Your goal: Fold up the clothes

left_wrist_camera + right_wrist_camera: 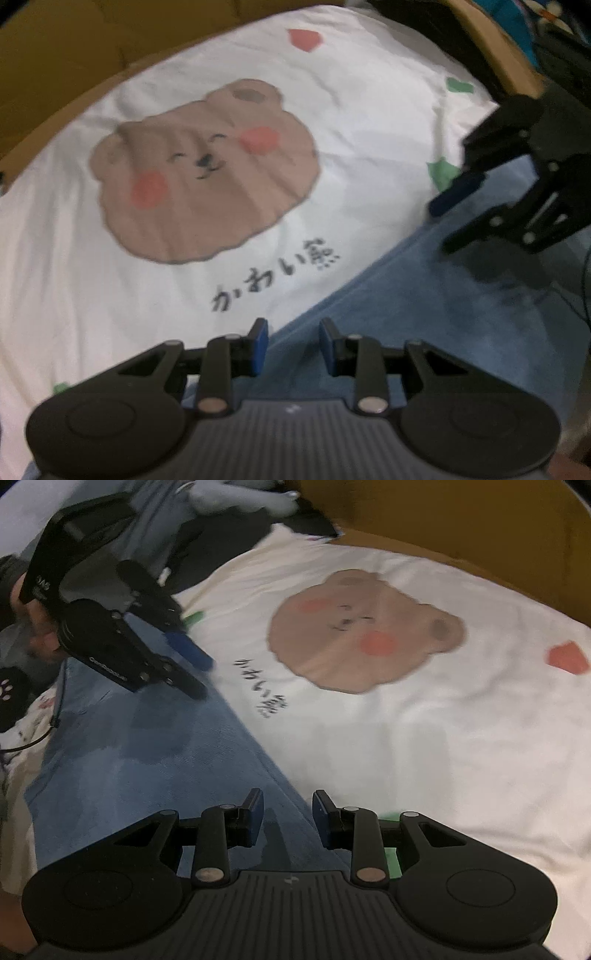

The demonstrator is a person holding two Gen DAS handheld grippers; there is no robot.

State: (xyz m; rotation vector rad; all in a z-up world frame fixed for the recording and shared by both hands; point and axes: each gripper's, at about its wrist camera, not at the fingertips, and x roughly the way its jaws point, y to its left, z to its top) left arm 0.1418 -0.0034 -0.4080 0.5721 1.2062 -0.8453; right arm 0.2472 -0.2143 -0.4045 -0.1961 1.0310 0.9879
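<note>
While I am looking down along both sets of fingers, the blue garment (424, 332) is lying flat across a white bed sheet (92, 277), its long straight edge running diagonally between the two cameras. The sheet is printed with a big brown bear face (203, 170) with pink cheeks, a line of dark script (273, 277) under it, and small red and green shapes scattered about.

In the left wrist view, I am holding the left gripper (293, 347) right over that diagonal edge: its blue-padded fingers are standing apart, released, with the cloth's border showing in the gap below them and nothing pinched. The right gripper (448, 221) is showing at the far right of this view, angled down over the blue cloth near the same edge, one blue pad (458, 194) sticking out toward the sheet.

In the right wrist view, I am seeing the right gripper's fingers parted too, released, poised above the garment's edge where blue meets white. The left gripper (199, 675) is appearing at upper left, tilted down toward the cloth's far end, a hand (35, 627) wrapped around its handle. Whether its tips are touching the fabric there, I cannot tell; the picture is blurred.

A mustard-yellow padded surface (461, 520) is bordering the bed beyond the sheet.
</note>
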